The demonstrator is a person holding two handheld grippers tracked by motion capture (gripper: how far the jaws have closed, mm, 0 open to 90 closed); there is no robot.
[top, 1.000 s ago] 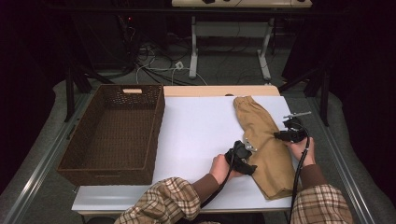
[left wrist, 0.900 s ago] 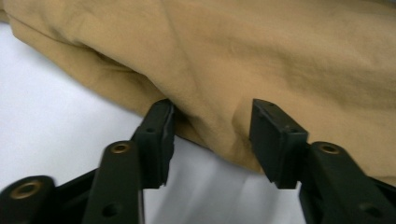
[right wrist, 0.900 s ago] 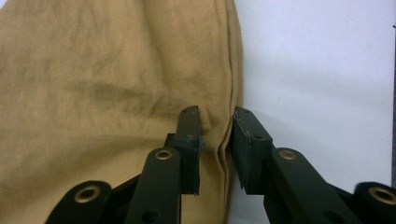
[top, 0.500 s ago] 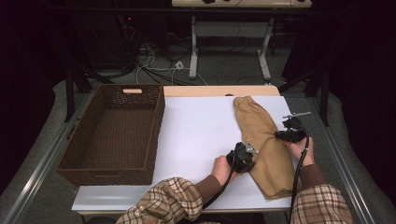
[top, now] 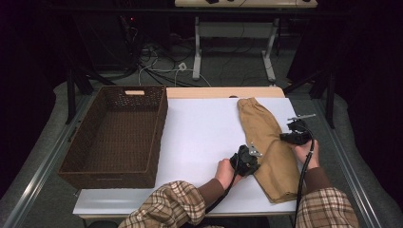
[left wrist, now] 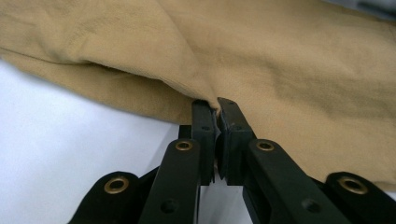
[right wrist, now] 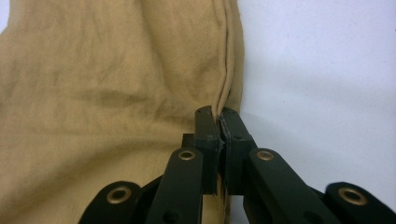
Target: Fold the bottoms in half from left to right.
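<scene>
On white table point(top: 199, 142), tan garment point(top: 266, 142), unlabelled

Loads of open white table point(top: 199, 137) between the basket point(top: 114, 135) at 9 o'clock and the tan garment point(top: 268, 147) at 3. The basket's tall wicker walls block the left side; the near table edge at 6 is open too.

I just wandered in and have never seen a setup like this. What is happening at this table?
A person at a white table holds a hand-held gripper in each hand. The left hand-held gripper has just closed on one long edge of the folded tan trousers, and the right hand-held gripper has just closed on the opposite, seamed edge. The trousers lie flat on the table. A brown wicker basket sits to the left.
</scene>
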